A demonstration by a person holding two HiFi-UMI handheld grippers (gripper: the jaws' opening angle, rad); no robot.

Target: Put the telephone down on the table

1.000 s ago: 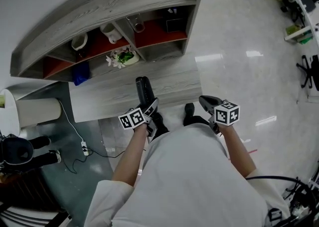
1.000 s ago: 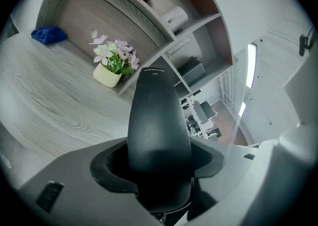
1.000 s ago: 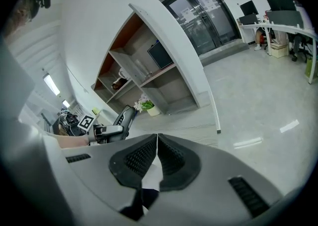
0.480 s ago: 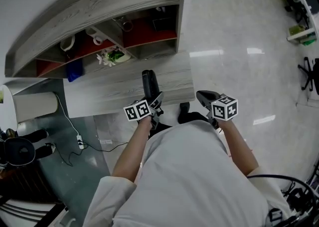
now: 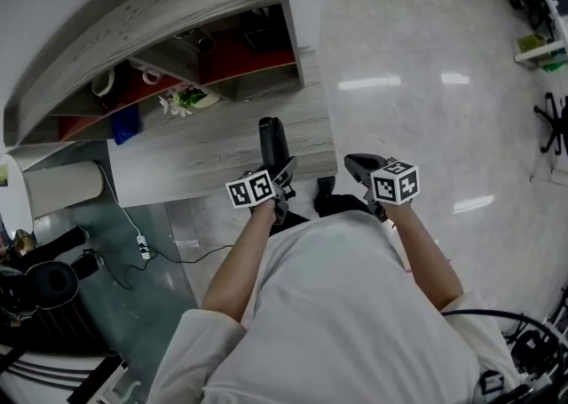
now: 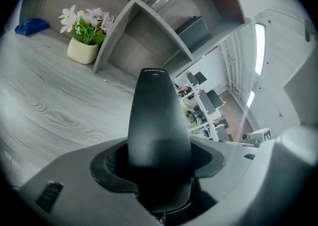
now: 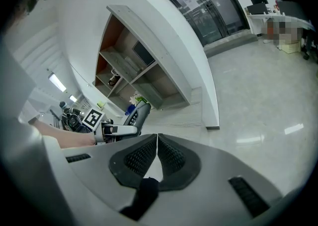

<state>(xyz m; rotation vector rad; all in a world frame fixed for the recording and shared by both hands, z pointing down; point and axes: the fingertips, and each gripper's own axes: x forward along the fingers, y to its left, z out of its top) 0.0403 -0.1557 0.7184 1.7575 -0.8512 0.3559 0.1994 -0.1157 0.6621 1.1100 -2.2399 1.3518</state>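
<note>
Over the near right part of the grey wooden surface point(image 5: 204, 158), the left gripper point(image 5: 280, 173) has its fingers clenched on the lower end of the black telephone point(image 5: 271, 140), which juts forward toward the shelf unit point(image 5: 177, 3). Beside it, past the surface's edge, the right gripper point(image 5: 358, 162) hangs with fingers pressed together on nothing. A potted flower point(image 6: 85, 36) stands at the back.

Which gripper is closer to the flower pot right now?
Left. The left gripper, shut on the telephone, is over the near edge of the table, the flower pot ahead to its left. The right gripper, shut and empty, hangs past the table's right end.
</note>
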